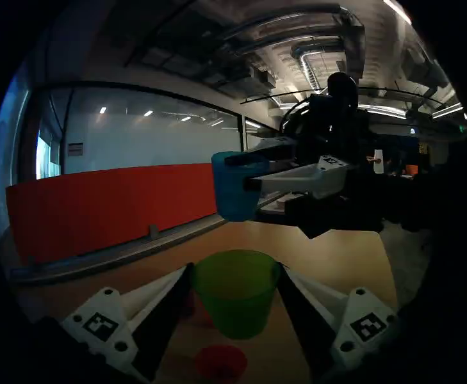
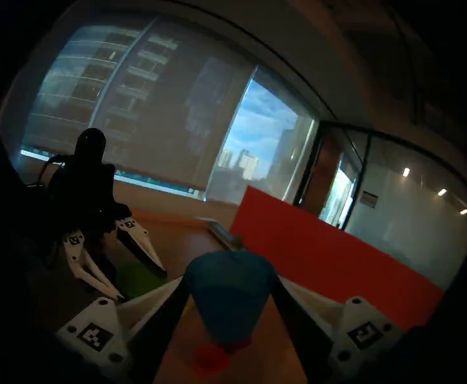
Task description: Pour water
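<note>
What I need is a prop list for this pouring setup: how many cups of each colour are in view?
green cup: 1
blue cup: 1
red cup: 1
Total: 3 cups

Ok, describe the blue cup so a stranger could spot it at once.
Find the long red wall beside the table. Before it, the right gripper holds the blue cup, higher than the green cup. No other cup is blue.
</note>
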Demonstrator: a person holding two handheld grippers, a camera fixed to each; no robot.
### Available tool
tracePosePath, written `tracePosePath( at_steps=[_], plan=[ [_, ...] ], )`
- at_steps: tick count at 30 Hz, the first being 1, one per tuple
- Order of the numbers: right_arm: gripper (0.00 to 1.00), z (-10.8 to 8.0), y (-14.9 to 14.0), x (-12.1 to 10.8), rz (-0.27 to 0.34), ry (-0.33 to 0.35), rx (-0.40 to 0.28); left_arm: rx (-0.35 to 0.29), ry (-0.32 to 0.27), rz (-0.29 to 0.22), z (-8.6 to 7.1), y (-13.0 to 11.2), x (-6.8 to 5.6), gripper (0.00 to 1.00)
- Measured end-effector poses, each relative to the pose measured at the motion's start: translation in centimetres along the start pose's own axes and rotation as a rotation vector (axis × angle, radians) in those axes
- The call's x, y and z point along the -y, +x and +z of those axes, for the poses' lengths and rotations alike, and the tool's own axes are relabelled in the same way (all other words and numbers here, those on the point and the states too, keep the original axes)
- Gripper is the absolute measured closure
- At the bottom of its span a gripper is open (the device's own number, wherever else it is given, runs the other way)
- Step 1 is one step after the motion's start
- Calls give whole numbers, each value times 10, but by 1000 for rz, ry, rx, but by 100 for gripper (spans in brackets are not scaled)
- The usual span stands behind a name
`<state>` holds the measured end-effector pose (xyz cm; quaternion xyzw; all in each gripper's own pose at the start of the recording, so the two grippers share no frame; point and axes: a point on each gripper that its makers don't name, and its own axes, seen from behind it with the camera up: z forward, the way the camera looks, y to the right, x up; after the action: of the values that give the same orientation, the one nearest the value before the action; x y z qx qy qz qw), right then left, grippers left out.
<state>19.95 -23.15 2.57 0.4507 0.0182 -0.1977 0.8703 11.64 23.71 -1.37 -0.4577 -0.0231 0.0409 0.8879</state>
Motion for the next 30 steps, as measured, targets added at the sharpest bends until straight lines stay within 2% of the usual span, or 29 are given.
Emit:
tracePosePath(
  at_steps=[8, 21, 30],
  plan=[
    [9, 5, 9, 3, -53, 8, -11, 4, -4, 0, 0, -4, -1, 10],
    [9, 14, 19, 14, -188, 23, -16, 5, -12, 4, 1, -5, -4, 10],
    [9, 19, 24, 19, -240, 34, -29, 7, -16, 12, 1, -6, -6, 10]
  ],
)
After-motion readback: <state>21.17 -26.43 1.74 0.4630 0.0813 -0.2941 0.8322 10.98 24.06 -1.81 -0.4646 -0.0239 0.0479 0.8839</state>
